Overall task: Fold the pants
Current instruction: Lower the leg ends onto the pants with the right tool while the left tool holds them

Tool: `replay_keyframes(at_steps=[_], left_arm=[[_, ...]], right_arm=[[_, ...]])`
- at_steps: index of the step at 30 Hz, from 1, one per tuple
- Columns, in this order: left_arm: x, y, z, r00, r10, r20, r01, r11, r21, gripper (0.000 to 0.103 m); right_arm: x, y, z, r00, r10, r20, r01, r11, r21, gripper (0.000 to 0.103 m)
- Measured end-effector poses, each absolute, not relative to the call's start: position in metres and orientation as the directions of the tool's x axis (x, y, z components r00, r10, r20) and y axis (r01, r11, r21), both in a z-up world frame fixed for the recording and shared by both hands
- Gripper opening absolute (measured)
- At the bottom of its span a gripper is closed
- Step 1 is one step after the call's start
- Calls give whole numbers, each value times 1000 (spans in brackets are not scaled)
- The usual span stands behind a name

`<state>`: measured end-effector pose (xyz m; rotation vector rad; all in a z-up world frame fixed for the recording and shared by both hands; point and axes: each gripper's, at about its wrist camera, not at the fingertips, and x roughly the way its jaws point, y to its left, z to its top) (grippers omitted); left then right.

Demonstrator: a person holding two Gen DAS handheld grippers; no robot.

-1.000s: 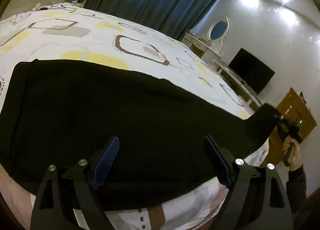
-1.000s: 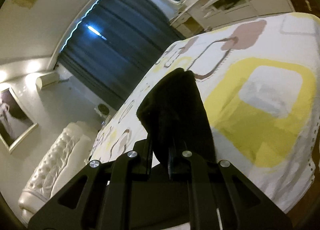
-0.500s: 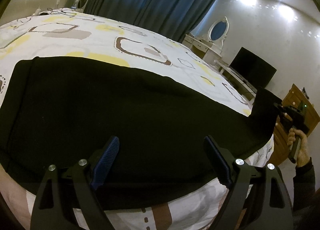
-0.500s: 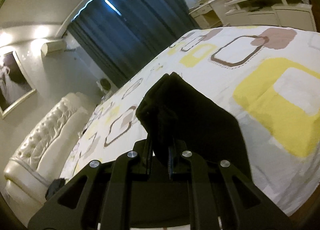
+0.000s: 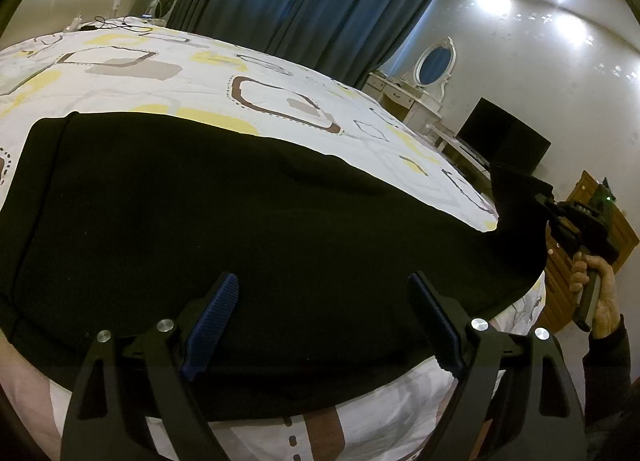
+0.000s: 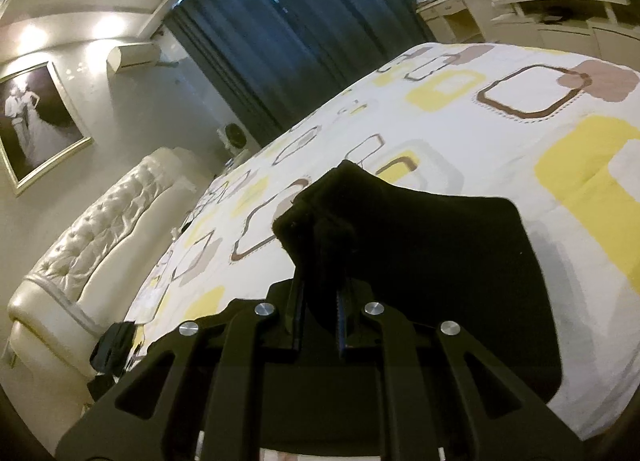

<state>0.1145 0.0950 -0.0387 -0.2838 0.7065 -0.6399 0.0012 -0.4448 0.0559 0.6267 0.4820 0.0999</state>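
Note:
Black pants lie spread flat along the near edge of a bed. My left gripper is open and hovers just above their near middle, touching nothing. My right gripper is shut on the pants' far right end and holds it lifted off the bed. In the left wrist view the right gripper shows at the far right with the raised cloth end in it.
The bed has a white cover with yellow and brown squares. A cream tufted headboard stands at one end. Dark blue curtains, a white dresser with oval mirror, a television and a wooden cabinet stand beyond.
My right gripper has lifted the pants' end higher and swung it in over the bed. My left gripper has stayed open above the pants, tilting slightly.

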Motion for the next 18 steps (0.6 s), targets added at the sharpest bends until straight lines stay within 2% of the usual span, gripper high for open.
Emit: replay_keyframes(at_steps=[18], left_arm=[[115, 95, -39, 581, -633, -511, 449, 773, -448, 85]], right_arm=[[24, -381, 45, 825, 339, -452, -30, 825, 564, 12]])
